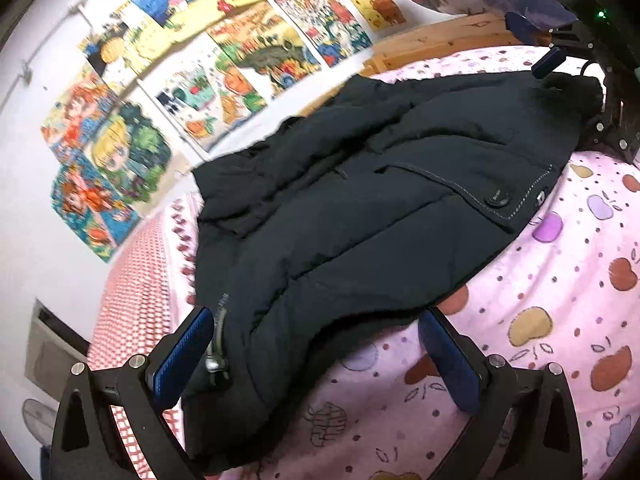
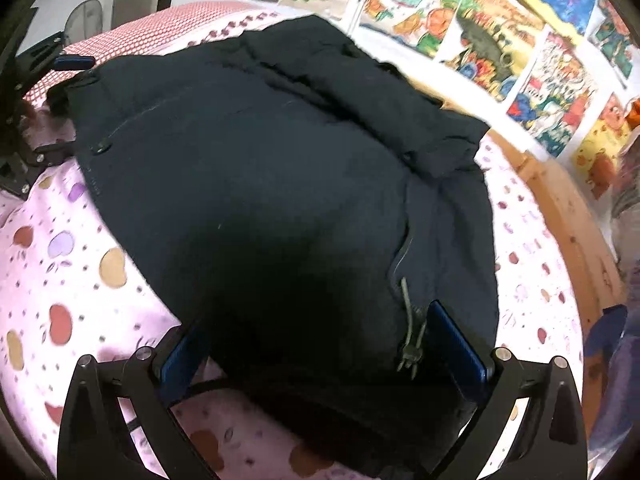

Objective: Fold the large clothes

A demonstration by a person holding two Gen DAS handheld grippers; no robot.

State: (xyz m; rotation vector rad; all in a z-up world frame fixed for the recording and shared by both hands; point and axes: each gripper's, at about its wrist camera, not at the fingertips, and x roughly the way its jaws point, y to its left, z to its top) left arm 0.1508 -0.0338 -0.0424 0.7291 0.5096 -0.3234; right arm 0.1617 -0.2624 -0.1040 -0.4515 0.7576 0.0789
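A pink fruit-patterned sheet is being spread over the bed, a wooden frame is being shown beside it, and colourful drawings are being displayed on the wall.

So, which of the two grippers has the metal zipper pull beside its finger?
The left gripper: the silver zipper pull lies beside its left finger.

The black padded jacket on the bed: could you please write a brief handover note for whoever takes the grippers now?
Left gripper: open, straddling the jacket edge near a zipper pull.
Right gripper: open around the opposite end, by a cord toggle.
The jacket lies spread on the pink fruit-print sheet, one side laid over.
Left to do: close both grippers, fold it over, tidy.
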